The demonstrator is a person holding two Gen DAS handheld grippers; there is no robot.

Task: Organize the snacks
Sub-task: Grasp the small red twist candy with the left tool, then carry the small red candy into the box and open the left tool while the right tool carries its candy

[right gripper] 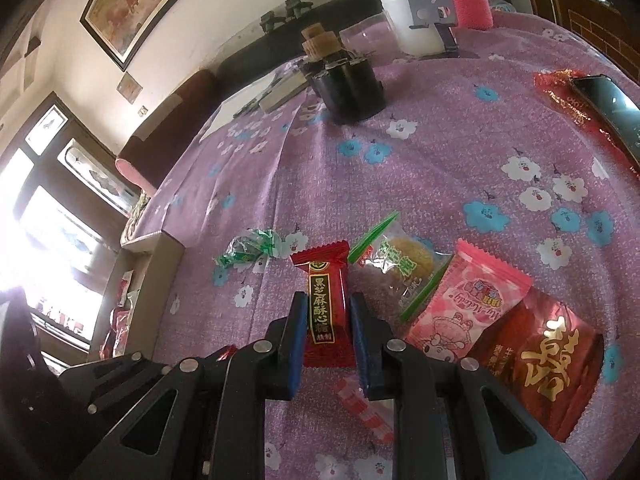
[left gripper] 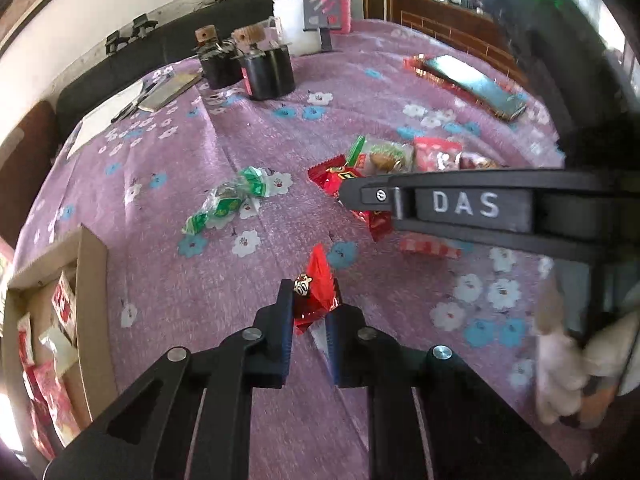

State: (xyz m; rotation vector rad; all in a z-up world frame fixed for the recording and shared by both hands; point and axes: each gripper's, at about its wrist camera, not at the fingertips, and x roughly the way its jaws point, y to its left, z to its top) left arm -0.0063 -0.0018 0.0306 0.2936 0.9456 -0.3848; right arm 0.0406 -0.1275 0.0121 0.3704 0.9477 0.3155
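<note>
Purple floral tablecloth (left gripper: 192, 288), snacks scattered, both grippers pitched steeply down.

Left gripper (left gripper: 310, 308) clamped tight on small red candy (left gripper: 316, 292), just above cloth, cardboard box (left gripper: 94, 280) of snacks at left edge. Right gripper (right gripper: 326, 320) narrow, pads pinching red sesame candy (right gripper: 326, 304) lying on cloth beside clear pastry pack (right gripper: 400, 266), pink packet (right gripper: 472, 300), green-wrapped candy (right gripper: 250, 248) off to left.

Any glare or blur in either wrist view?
Right wrist: window at left blown out white, box beside it washed out. Left wrist: hand at right edge smeared, sheen on the phone; both bend the tablecloth at the edges.
</note>
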